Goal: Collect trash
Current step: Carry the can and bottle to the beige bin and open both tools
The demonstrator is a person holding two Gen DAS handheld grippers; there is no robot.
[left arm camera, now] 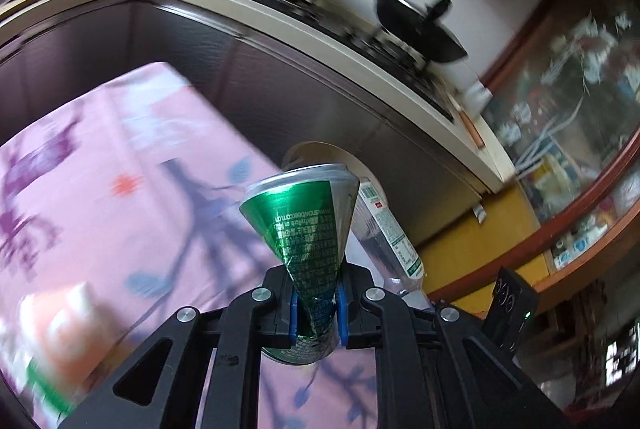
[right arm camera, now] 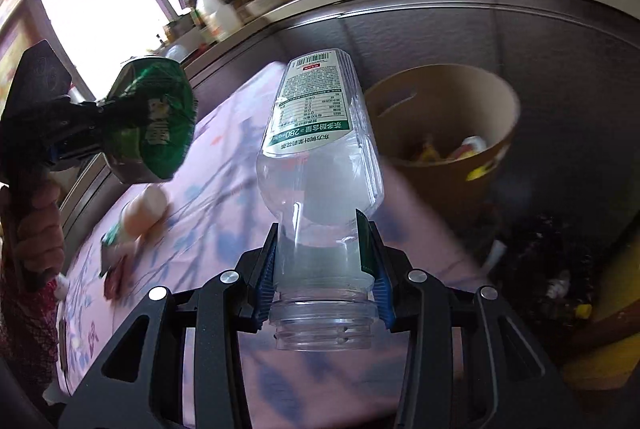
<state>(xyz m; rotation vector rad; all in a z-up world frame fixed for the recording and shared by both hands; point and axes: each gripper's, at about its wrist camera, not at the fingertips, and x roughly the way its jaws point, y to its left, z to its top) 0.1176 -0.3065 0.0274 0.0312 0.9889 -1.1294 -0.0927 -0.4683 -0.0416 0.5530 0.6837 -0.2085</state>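
Over the desk: a pink floral cloth covers the desk, and both grippers hang above it with trash in them.
Left gripper: clamped tight on a crushed green can, pinched at its flattened waist; the can's rim end flares out ahead of the fingers.
Right gripper: closed on the neck end of a clear plastic bottle, with the blue pads pressing its shoulder; the bottle is uncapped, its open mouth faces the camera and its labelled base points away.
Bin: a round brown cardboard bin stands past the desk's far edge, against the dark cabinet fronts; some wrappers already lie inside.
Where the trash is: the bottle hangs in the air just left of the bin in the right wrist view; the can is farther left, well apart from the bin.
Left on the desk: a blurred pale and green packet lies near the left edge, not yet collected.
Step in hand: carrying both pieces toward the bin, as I judge it.
Next move: bring the bottle over the bin's mouth and release it, then do the same with the can.
Care needed: the bottle is long, so it should clear the rim before release.
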